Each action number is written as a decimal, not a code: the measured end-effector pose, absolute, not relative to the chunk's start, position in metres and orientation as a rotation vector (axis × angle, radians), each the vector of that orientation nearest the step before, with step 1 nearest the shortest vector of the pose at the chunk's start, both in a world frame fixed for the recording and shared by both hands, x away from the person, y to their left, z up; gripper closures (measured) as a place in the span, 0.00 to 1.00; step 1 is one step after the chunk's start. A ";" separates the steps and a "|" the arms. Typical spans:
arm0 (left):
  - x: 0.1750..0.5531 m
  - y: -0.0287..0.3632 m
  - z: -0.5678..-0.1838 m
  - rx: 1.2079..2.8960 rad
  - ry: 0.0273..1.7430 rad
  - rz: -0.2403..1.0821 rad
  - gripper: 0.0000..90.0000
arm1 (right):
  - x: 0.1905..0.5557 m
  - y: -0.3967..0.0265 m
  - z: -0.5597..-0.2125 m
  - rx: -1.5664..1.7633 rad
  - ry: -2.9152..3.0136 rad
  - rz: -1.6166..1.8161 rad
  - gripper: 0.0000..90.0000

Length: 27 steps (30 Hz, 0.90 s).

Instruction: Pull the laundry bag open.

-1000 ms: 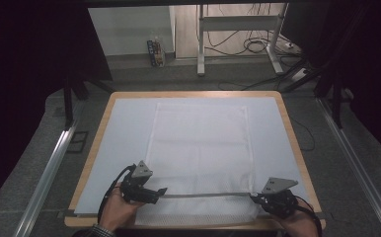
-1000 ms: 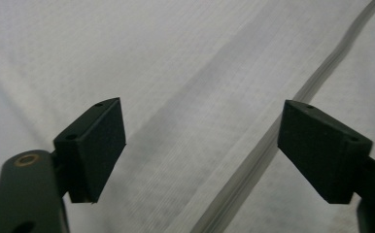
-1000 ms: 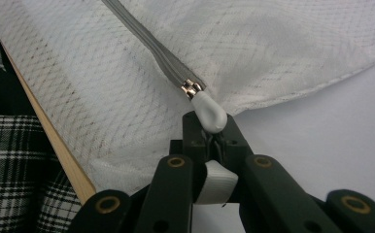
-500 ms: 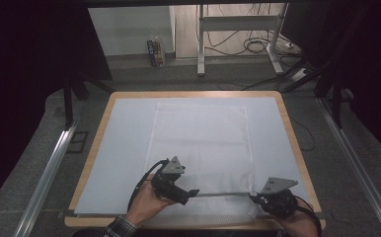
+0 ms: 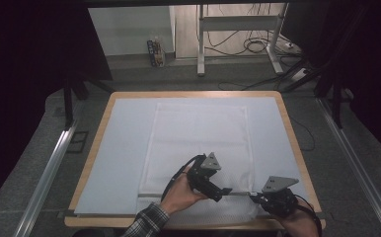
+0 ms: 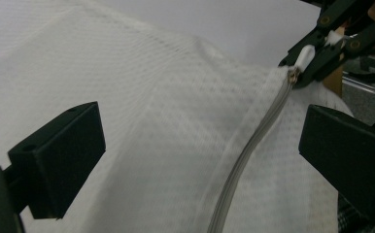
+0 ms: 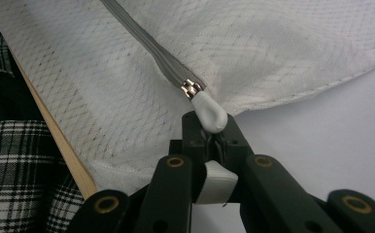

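While the white mesh laundry bag (image 5: 198, 148) lay flat on the pale blue mat (image 5: 124, 148) of the wooden-rimmed surface (image 5: 87, 163), its zipper (image 6: 253, 141) ran along the edge nearest to the person, approx. between the two tools. The right tongs (image 5: 253, 196) were shut tight on the white zipper pull (image 7: 209, 112); in the right gripper view the pull sat pinched between the black tips, w/ the metal slider just beyond it at the end of the grey zipper tape. I judge this grip was there to keep the slider end fixed, so the tape stayed straight and taut instead of bunching.

The left tongs (image 5: 217, 191) were wide, and the jaws had just been opening; in the left gripper view the two black pads (image 6: 59, 158) stood far apart w/ the mesh and the zipper line between them, but they pressed on nothing. The left tool was over the zipper, quite near to the right one, held by a hand (image 5: 181, 195) w/ a checked sleeve (image 5: 146, 222). Probably the left side was free to take a new hold on the fabric beside the slider, because a zipper needs one side to hold and the other side to pull.

The bag's corner near the right tool hung a little over the mat edge, close to the surface rim.
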<state>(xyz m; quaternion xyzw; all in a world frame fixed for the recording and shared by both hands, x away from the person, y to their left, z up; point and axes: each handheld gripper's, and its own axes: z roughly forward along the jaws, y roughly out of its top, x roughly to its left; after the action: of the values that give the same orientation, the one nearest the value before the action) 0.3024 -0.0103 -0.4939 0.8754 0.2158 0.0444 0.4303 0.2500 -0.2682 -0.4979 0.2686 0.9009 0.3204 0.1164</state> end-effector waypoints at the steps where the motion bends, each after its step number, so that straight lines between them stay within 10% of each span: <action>1: 0.304 -0.016 -0.495 2.189 0.532 0.106 0.03 | 0.250 -0.268 -0.498 0.787 2.638 0.938 0.93; 27: 0.312 -0.080 -0.502 2.202 0.458 0.119 0.03 | 0.251 -0.269 -0.497 0.808 2.641 0.971 0.92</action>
<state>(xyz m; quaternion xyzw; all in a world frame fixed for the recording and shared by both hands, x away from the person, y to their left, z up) 0.3121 -0.0803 -0.5019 0.8826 0.1835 0.0477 0.4303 0.2513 -0.2695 -0.4967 0.2743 0.8970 0.3298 0.1070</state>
